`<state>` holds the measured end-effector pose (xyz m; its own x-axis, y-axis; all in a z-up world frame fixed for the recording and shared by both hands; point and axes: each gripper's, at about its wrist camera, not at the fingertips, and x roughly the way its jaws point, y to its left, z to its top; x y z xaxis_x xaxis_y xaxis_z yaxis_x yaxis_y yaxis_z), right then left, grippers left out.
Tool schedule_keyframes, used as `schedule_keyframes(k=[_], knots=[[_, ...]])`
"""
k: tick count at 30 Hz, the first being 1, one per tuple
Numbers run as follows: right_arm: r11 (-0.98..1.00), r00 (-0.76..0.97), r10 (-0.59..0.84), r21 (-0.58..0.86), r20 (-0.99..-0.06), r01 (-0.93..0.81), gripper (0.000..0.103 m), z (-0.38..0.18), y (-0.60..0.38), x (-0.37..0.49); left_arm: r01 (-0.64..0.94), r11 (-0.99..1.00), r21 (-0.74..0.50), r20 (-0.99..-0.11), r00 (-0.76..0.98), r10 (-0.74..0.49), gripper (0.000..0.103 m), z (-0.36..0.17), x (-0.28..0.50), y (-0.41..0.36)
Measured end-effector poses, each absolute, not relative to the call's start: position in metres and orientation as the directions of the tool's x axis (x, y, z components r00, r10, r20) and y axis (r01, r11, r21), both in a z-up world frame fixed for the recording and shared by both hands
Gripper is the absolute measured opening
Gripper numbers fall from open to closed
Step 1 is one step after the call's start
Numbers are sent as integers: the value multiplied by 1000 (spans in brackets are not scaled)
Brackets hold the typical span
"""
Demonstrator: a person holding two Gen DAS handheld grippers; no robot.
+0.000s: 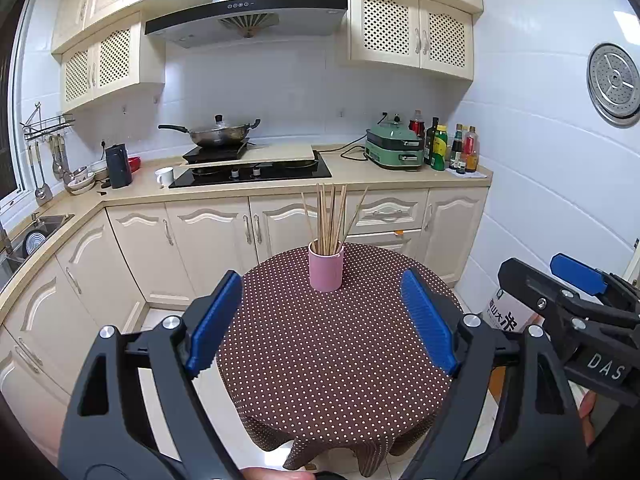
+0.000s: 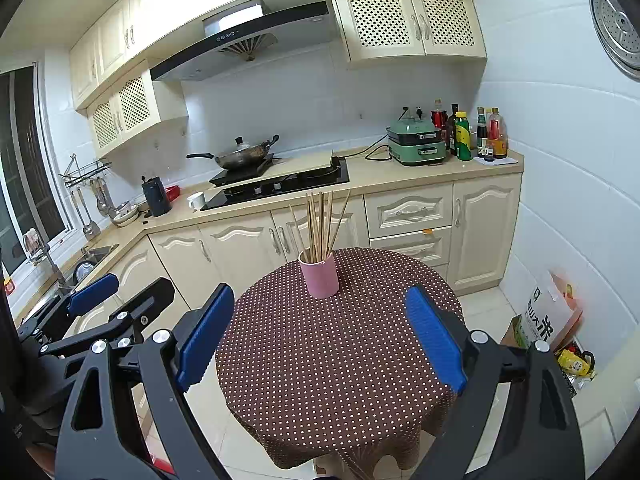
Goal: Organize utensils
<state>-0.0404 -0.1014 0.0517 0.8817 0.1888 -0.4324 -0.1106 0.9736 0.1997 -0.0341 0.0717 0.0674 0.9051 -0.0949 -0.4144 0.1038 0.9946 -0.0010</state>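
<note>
Both grippers, left [image 1: 322,316] and right [image 2: 320,334], gape empty; cup [image 1: 326,266] of chopsticks [image 1: 332,216] at twelve o'clock on the table [image 1: 332,360].

Black tool [image 1: 322,320], ribbed blue pads [image 1: 214,322], silver screws [image 1: 471,320].

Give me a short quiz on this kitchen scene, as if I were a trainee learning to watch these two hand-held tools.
1. True or false: the chopsticks lie flat on the dotted tablecloth.
2. What sits on the stove? A) a kettle B) a wok C) a toaster
3. Fill in: both the left gripper and the right gripper are ____, with nothing between their fingers.

Key
1. False: they stand upright in the pink cup.
2. B: a wok with a dark handle.
3. Open.
</note>
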Motion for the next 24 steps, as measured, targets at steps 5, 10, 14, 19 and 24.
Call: schedule_keyframes(k=[5,10,14,19,24], knots=[[974,879,190,196,-436,-114,84,49,-101,-39,105,995,1,-411,907,-95,81,66,-34,75],[975,881,184,192,-437,-109,84,47,-98,-38,107,994,1,-411,906,-97,81,62,-33,78],[976,881,184,188,-436,-111,84,50,-96,-41,111,994,-3,-411,906,-103,81,63,-33,79],[975,881,186,192,-435,-111,84,52,-95,-45,113,994,-4,-412,905,-105,81,64,-36,81],[973,880,189,203,-436,-108,84,52,-93,-51,115,993,-2,-417,903,-105,81,67,-39,81]])
